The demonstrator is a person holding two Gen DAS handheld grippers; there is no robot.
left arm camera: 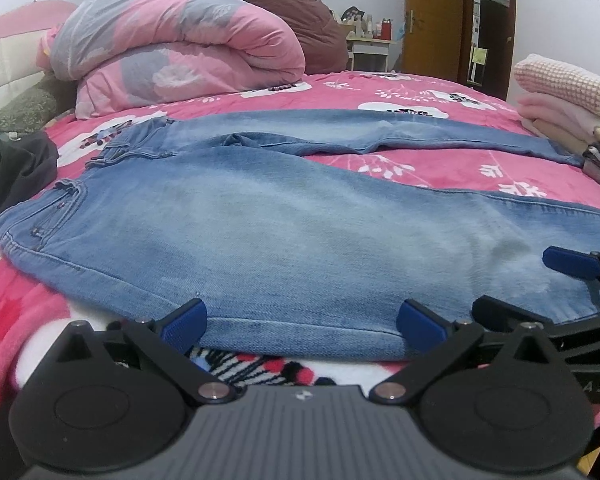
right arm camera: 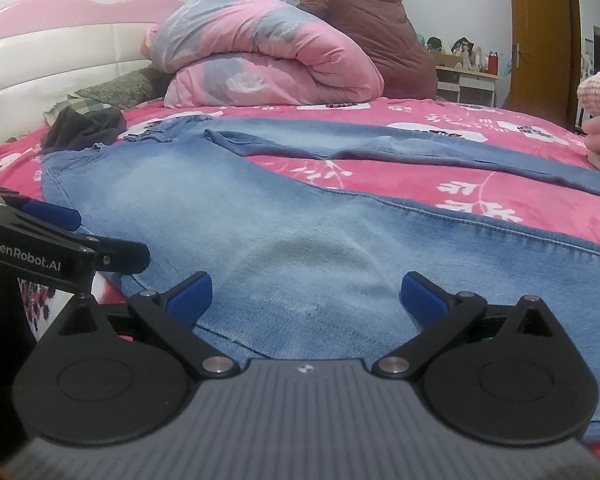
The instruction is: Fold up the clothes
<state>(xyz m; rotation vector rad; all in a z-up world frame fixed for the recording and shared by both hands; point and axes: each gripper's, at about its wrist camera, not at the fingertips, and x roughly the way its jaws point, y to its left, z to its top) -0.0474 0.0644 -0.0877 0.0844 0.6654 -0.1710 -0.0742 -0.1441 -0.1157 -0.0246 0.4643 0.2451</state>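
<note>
A pair of faded blue jeans (left arm camera: 284,216) lies spread flat across a pink floral bedspread (left arm camera: 420,168), waistband toward 9 o'clock and legs splayed toward 3 o'clock, as both tools hover at its near edge. The left tool (left arm camera: 302,322) stands wide open with nothing between its pads, its tips at the near side seam; the right tool (right arm camera: 306,296) is equally wide and empty over the near leg. Denim of this weight is likely to be limp but fairly heavy and not slippery, so a pinch on the thick side seam or the waistband should hold best. The left view alone shows the stack of folded clothes (left arm camera: 572,108) at 3 o'clock; the right view alone shows the white headboard (right arm camera: 52,68) at 10 o'clock. Both show the rolled quilt (left arm camera: 172,44) at 11 o'clock.
</note>
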